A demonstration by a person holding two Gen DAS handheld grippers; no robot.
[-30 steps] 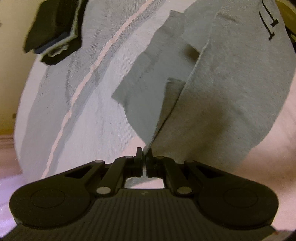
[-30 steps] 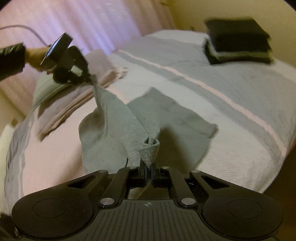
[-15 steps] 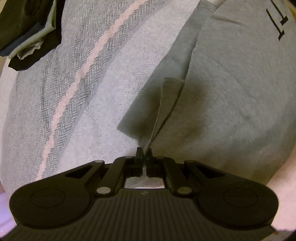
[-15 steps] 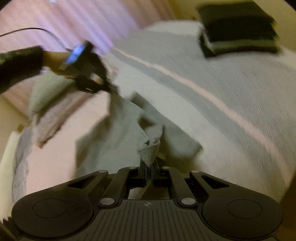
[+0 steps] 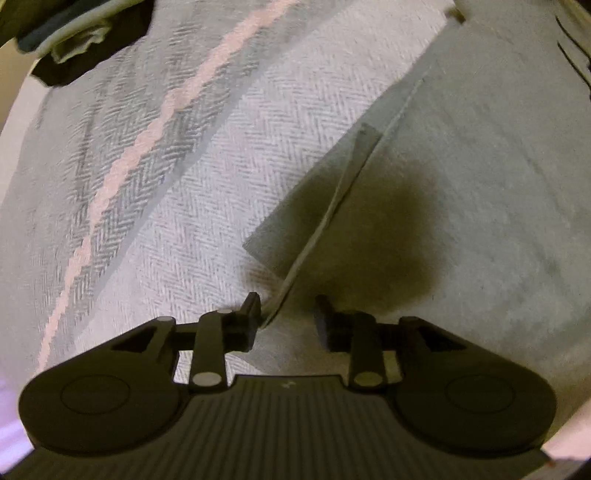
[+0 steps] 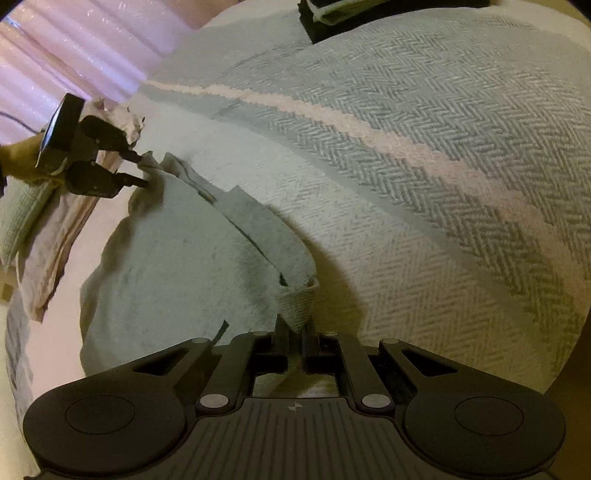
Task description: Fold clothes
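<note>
A grey garment lies spread flat on the herringbone bedspread, one layer folded over another. Low over its near edge, my left gripper has its jaws opening. The cloth's thin edge stands loose between them beside the left finger, and neither pad presses on it. The right wrist view also shows that left gripper, parted at the garment's far corner. My right gripper is just starting to open, and the garment's ribbed hem is still pinched in a narrow gap.
A stack of dark folded clothes sits at the far end of the bed, also in the left wrist view as the dark stack. A pile of pale pink and beige cloth lies left of the garment. Pink curtains hang behind.
Both grippers came down toward the bed and the hanging garment settled flat. The left jaws, shut on the cloth edge before, have parted and released it. The right jaws have barely widened.
</note>
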